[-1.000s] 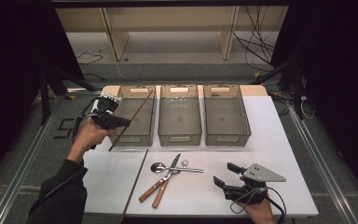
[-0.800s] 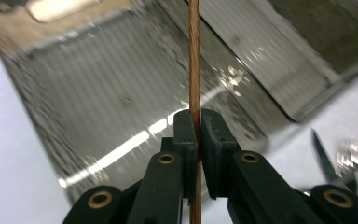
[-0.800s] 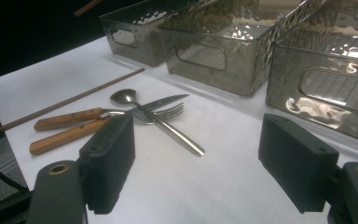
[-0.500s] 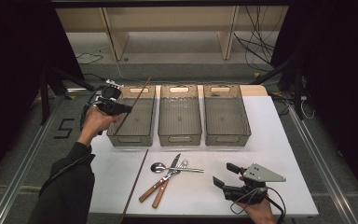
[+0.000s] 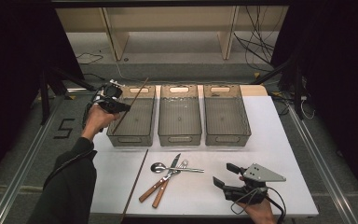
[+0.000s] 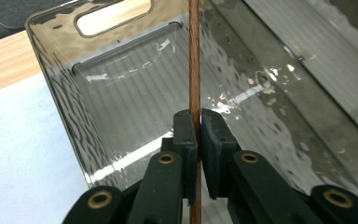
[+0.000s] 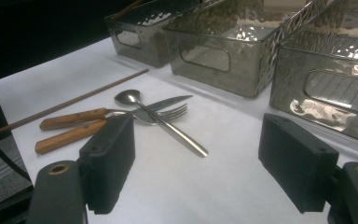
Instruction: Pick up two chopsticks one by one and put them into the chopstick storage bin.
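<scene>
Two claws are ours at this desk (image 5: 279,140), and nearest us the right claw (image 5: 224,176) rests low by the front edge, spread wide with nothing between its jaws, exactly where it was a second ago. Just beyond it, the right gripper view shows the spoon (image 7: 158,119), fork (image 7: 165,114) and two wooden-handled pieces crossed in a loose pile, with a second chopstick (image 7: 70,106) lying apart beside them; the high view gives that layout but none of the detail. Farther off, our left claw (image 5: 116,106) pinches one chopstick (image 5: 131,103), and over the last second we have carried it from the near left corner of the left bin (image 5: 130,138) to over its middle. We judge the drop is close. From above the grip is hard to read; the left gripper view shows the pads pressed on the chopstick (image 6: 195,70), held over the bin floor (image 6: 135,121).
</scene>
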A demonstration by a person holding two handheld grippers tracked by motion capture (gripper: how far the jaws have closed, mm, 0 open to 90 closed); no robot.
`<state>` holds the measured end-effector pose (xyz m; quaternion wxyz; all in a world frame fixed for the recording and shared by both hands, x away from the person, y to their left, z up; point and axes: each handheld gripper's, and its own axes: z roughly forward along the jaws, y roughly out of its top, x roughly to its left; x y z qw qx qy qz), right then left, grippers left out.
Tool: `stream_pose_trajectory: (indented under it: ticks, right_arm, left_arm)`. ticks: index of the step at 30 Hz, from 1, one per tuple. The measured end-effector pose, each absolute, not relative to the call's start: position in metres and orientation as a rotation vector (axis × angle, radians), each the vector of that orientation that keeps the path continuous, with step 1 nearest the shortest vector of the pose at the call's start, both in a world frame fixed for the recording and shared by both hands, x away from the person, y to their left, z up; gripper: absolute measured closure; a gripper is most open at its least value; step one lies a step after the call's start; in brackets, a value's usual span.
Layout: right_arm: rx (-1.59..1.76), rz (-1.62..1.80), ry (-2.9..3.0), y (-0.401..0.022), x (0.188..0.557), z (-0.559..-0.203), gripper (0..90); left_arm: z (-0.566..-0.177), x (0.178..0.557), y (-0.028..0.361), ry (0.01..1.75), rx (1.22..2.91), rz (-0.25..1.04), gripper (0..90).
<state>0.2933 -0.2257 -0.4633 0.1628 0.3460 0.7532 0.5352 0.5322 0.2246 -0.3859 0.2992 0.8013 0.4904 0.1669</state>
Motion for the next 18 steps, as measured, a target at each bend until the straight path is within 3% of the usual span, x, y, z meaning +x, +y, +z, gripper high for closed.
stream_pose_trajectory:
  ticks: [18]
  right_arm:
    - [0.984,1.521,2.154,-0.225,0.293,-0.464,27.7]
  left_arm:
    - [-0.410,0.531,0.221,1.310,2.183,0.453,84.4]
